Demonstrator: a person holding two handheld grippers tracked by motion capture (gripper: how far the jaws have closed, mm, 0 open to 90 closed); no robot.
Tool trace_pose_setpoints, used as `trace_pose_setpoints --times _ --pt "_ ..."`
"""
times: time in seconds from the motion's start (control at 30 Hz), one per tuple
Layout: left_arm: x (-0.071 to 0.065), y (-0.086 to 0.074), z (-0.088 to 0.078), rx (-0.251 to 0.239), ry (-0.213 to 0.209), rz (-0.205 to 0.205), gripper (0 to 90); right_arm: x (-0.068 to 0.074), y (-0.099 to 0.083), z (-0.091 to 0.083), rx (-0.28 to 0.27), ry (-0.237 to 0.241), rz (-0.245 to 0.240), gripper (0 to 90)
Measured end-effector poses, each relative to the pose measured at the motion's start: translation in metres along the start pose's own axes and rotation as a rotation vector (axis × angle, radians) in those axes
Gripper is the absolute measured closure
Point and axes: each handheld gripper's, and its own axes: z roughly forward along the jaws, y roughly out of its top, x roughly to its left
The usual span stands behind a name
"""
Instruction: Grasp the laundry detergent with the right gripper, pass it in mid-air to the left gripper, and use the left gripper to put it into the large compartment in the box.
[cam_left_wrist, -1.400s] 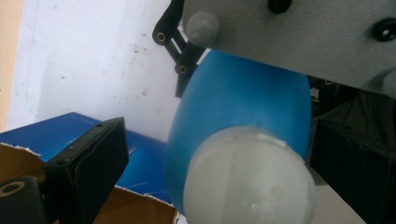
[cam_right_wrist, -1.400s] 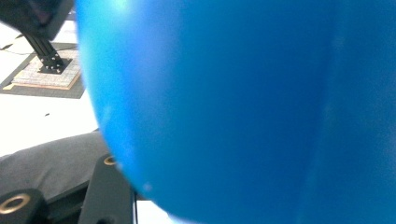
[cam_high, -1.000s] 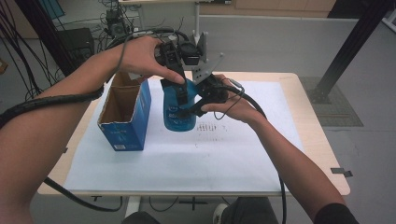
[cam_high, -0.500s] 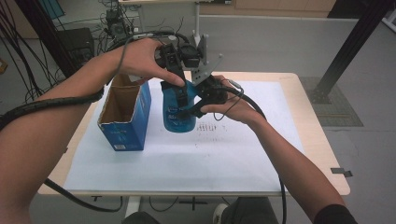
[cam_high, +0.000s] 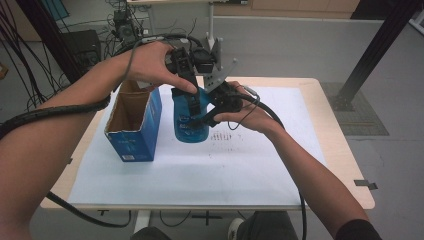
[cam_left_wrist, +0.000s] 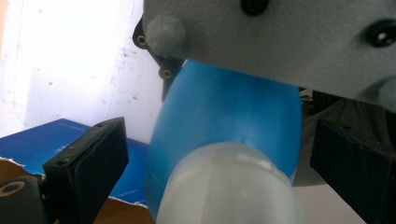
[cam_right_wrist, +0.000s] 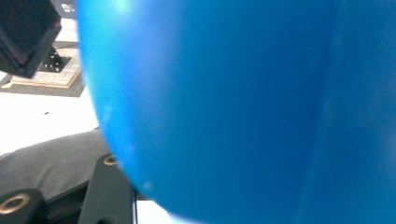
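Blue plastic catches the eye first: a rounded, smooth-sided bottle (cam_high: 190, 122) stands upright on the white paper sheet (cam_high: 200, 165) that covers the wooden table (cam_high: 345, 165), just beside an open cardboard box (cam_high: 134, 125) with a blue printed outside and a raw brown inside. Both tools are on the bottle at once, and it reads as a two-handed job: one to steady the body, one to work the top. The right gripper (cam_high: 197, 120) comes in level from the side and is clamped on the bottle's belly; in its own view the glossy blue wall (cam_right_wrist: 233, 107) bulges right against the lens. The left gripper (cam_high: 189, 102) reaches down from above over the neck. In its view the black, blocky jaws stand apart on either side of a pale, frosted cap (cam_left_wrist: 229, 186), with a gap visible at the left one, so I judge they are not yet pressing. The box's torn open top suggests the bottle belongs to it.
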Motion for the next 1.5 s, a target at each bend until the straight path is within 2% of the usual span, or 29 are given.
trace_pose_setpoints --times 1.0,1.2,1.27,1.3,1.5 --pt "-0.0012 -0.0001 -0.0005 0.005 -0.003 0.007 5.0 0.0002 0.0003 0.0002 0.004 -0.004 -0.008 43.4" --pt "-0.0016 -0.0003 0.001 0.006 -0.004 0.008 5.1 0.0001 0.0003 0.0003 0.004 -0.001 -0.004 43.4" --pt "-0.0016 0.0001 0.0004 0.005 -0.004 0.008 5.1 0.0016 0.0001 -0.0003 0.017 0.0 0.016 43.3" --pt "-0.0018 0.0002 0.0004 0.003 -0.004 0.009 5.0 0.0001 0.0002 0.0006 0.005 -0.003 -0.004 43.3" --pt "-0.0026 0.0011 0.0003 0.009 -0.004 0.014 5.1 0.0007 0.0004 -0.0009 0.005 -0.001 0.004 43.3"
